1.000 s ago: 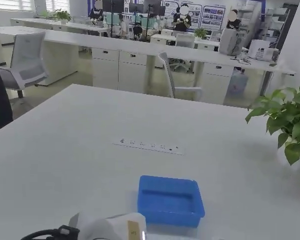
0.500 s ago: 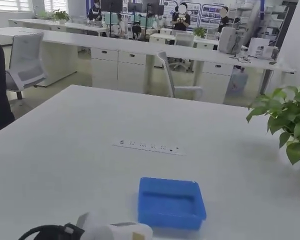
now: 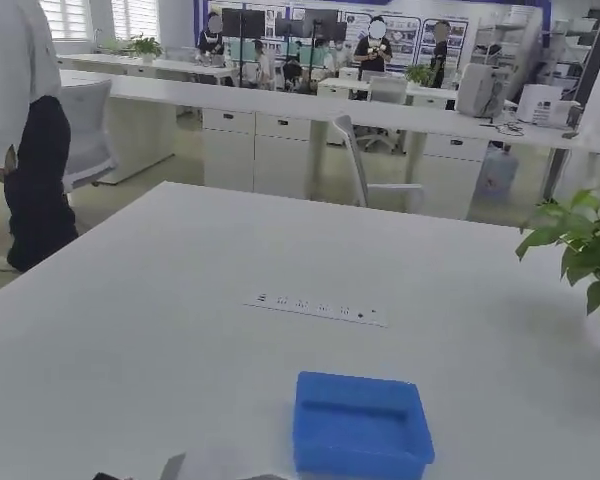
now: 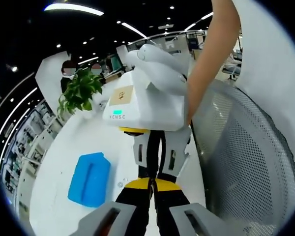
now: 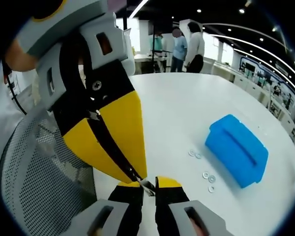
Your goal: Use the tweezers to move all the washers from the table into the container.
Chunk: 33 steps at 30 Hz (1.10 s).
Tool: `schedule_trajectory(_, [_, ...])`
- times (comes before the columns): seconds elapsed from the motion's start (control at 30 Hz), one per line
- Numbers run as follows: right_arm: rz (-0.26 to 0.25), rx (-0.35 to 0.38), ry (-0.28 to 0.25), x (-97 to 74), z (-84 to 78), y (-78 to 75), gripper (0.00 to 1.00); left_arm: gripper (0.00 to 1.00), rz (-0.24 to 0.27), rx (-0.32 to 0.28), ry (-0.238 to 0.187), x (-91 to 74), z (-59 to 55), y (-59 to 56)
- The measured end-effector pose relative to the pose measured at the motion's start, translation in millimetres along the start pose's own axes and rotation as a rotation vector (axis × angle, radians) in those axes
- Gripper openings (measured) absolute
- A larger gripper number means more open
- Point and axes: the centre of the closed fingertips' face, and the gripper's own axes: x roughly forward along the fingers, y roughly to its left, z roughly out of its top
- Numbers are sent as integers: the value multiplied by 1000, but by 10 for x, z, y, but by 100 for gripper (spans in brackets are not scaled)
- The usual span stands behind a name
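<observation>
Daylight is coming in through the blinds (image 3: 65,15) at the far left of the head view, and the room is looking bright and even. The white counter (image 3: 130,330) is washing out pale, with little texture showing, and the blue container (image 3: 360,425) is throwing hardly any shadow. The whole frame is smearing slightly. In both gripper views the ceiling lights (image 4: 69,7) are burning as hard white strips and dots against a dark ceiling. Straight lines are bowing toward the edges, and whatever is closest to the lens is blurring, while the washers (image 5: 206,175) are reading fairly sharp.
</observation>
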Motion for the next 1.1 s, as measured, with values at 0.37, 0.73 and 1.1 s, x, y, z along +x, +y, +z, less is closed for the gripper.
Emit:
schedule_trajectory(0.37, [-59,113,-5,-27,-37,-119,2,3,190,-326,-68,-30,-78,121])
schedule_trajectory(0.73, [-79,219,-31,-37,-39,-175,1,32,384,-702,-143,-336,-307,197])
schedule_trajectory(1.1, [-108,252,-40,-49,-46,-164,2,73,608,-872,-146,-733,-604,131])
